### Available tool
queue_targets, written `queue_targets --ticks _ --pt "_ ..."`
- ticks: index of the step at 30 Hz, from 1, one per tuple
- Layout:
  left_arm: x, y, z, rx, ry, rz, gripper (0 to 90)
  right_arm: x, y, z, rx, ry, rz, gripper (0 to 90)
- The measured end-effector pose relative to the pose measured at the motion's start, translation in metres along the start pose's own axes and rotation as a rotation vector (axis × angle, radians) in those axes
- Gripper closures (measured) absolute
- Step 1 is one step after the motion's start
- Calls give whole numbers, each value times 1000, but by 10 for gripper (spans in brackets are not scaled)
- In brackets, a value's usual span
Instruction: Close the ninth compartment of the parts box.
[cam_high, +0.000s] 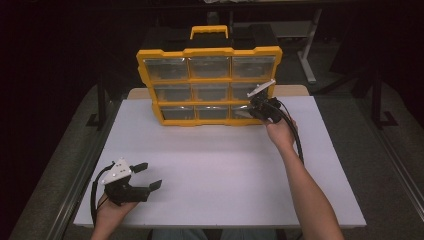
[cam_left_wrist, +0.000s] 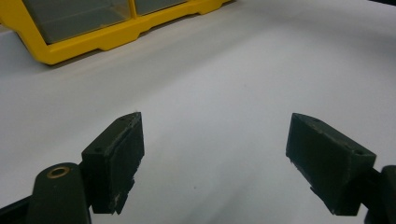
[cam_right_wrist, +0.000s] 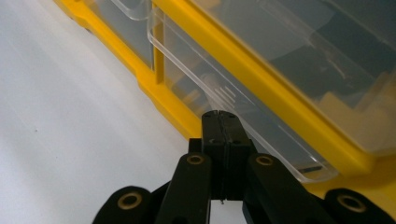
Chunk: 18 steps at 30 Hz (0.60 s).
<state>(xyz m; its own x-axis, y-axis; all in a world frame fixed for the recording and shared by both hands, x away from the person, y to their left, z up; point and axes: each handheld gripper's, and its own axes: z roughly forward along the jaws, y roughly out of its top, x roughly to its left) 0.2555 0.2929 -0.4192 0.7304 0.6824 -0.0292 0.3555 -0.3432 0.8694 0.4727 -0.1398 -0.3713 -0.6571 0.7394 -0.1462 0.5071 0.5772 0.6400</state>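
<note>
The yellow organizer box (cam_high: 210, 85) stood upright near the far edge of the white surface (cam_high: 225, 170). The right tongs (cam_high: 256, 107) were at its lower right corner, pressed together on the front lip of a clear drawer (cam_right_wrist: 224, 93) that stuck out a little from the frame. The left tongs (cam_high: 150, 175) rested near the front left corner of the surface, spread wide and holding nothing.
</note>
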Motion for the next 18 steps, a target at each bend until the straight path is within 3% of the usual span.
queue_targets --ticks 3,7,14,18 --pt "0 0 0 -1 0 -2 189 -2 -2 0 -9 18 14 883" --pt "0 0 0 1 1 -4 189 -4 -6 -3 -34 109 59 872" --pt "-1 0 1 -2 0 -9 189 -8 -16 -13 -72 209 108 821" --pt "0 -1 2 2 -1 -15 189 -15 -24 -21 -106 275 161 791"
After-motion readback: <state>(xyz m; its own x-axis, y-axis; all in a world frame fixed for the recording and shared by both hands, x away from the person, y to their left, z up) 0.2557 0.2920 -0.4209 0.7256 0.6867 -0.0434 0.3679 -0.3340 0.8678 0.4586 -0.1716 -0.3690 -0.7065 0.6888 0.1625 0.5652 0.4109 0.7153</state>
